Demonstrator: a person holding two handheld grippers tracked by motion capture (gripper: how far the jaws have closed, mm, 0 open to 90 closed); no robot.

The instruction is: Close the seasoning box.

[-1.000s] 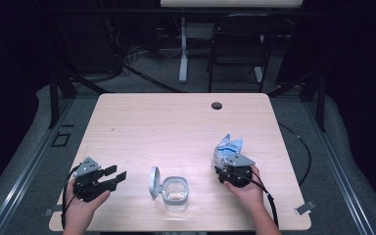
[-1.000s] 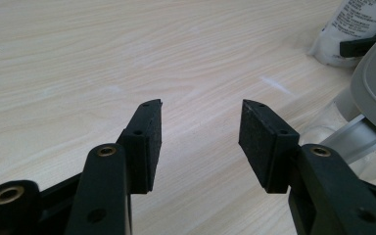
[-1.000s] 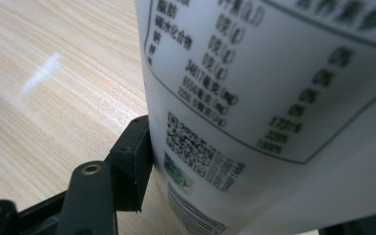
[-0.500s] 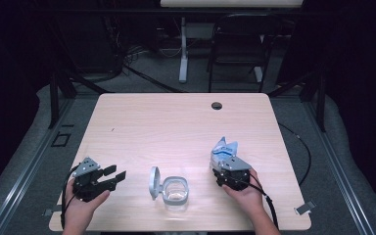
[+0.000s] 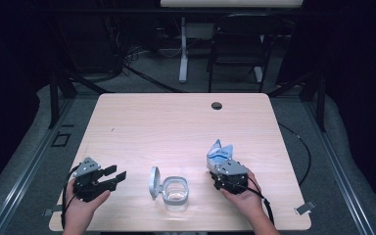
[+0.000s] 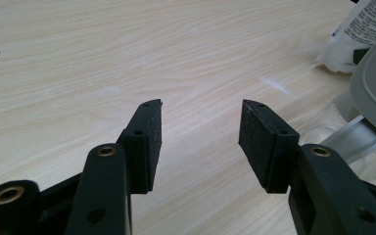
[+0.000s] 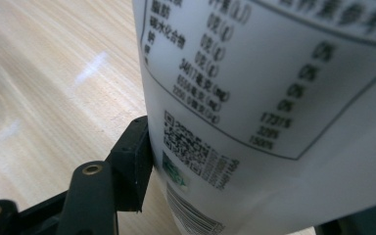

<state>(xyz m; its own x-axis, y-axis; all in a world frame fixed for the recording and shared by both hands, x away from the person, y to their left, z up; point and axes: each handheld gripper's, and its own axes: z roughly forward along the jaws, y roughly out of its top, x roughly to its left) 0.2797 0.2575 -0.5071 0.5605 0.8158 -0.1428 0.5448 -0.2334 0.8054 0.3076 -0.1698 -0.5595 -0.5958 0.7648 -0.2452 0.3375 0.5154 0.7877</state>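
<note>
Right gripper (image 5: 223, 169): held in the person's right hand near the table's near right edge, jaws clamped on a white and blue pouch (image 5: 219, 154). In the right gripper view the pouch (image 7: 274, 107) presses against the one black pad (image 7: 132, 161) in sight, printed panel and barcode facing the camera; the opposite pad is hidden behind the pouch. The pouch rises on the far side of the gripper, apparently just clear of the tabletop, though the high view is too small to be sure.

Left gripper (image 5: 113, 174): near left of the table, in the left hand, jaws wide apart with nothing between them; in its own view bare wood shows between its pads (image 6: 152, 142).

Clear container (image 5: 175, 192): on the table between the two grippers, at the near edge, grey hinged lid (image 5: 153, 182) standing open on its left side.

Table (image 5: 176, 127): light wood, a dark round grommet (image 5: 217, 105) near the far edge.
</note>
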